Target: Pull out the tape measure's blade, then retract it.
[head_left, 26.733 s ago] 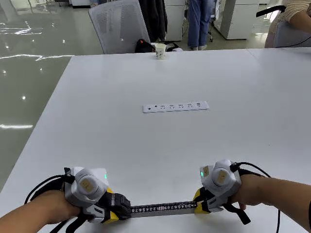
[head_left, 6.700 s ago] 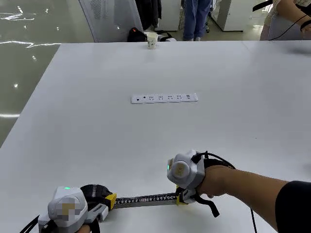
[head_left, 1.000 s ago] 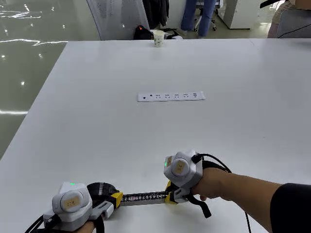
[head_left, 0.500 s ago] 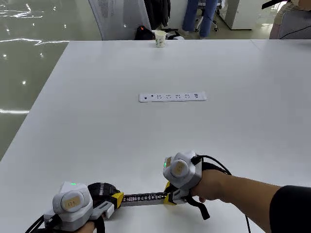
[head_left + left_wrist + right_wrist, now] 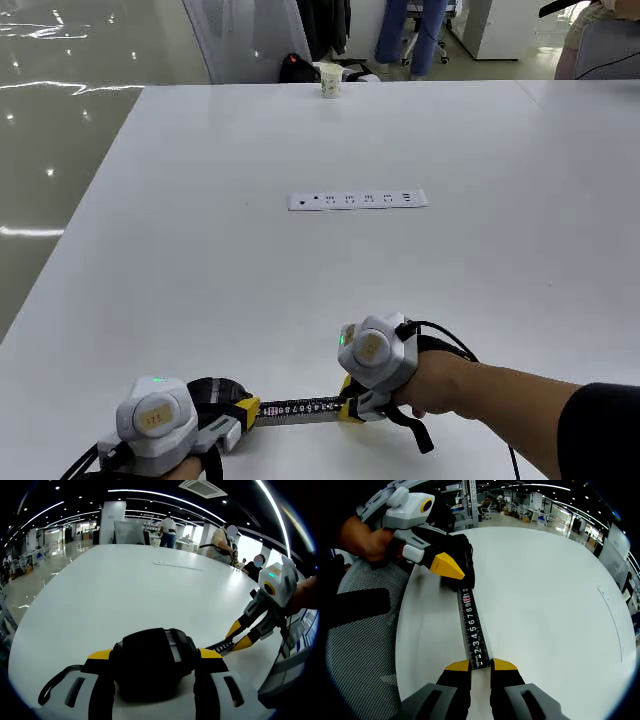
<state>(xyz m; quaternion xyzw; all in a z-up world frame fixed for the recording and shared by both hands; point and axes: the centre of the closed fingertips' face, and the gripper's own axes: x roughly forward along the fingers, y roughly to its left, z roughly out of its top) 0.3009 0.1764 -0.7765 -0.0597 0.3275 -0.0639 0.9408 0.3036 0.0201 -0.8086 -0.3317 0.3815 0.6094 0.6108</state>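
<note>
The black-cased tape measure (image 5: 214,391) sits at the near edge of the white table (image 5: 300,280). It is clamped in the left gripper (image 5: 238,412), whose yellow-tipped fingers (image 5: 100,655) press on either side of the case. Its blade (image 5: 300,407) lies flat on the tabletop, numbers up, and runs out to the right. The right gripper (image 5: 349,407) pinches the blade's free end between fingers (image 5: 457,666) drawn almost together. A short stretch of blade spans the gap between the two grippers.

Farther up the table lies a white power strip (image 5: 358,200), and a paper cup (image 5: 329,79) stands at the far edge. Beyond are a glossy floor (image 5: 60,100) and an office chair (image 5: 240,35).

The right gripper view makes the blade's printed digits legible and takes in a grey mesh seat (image 5: 360,645) just beside the table's edge. The left gripper view takes in long ceiling lights (image 5: 165,494) and a person (image 5: 167,527) standing past the table's far end.
</note>
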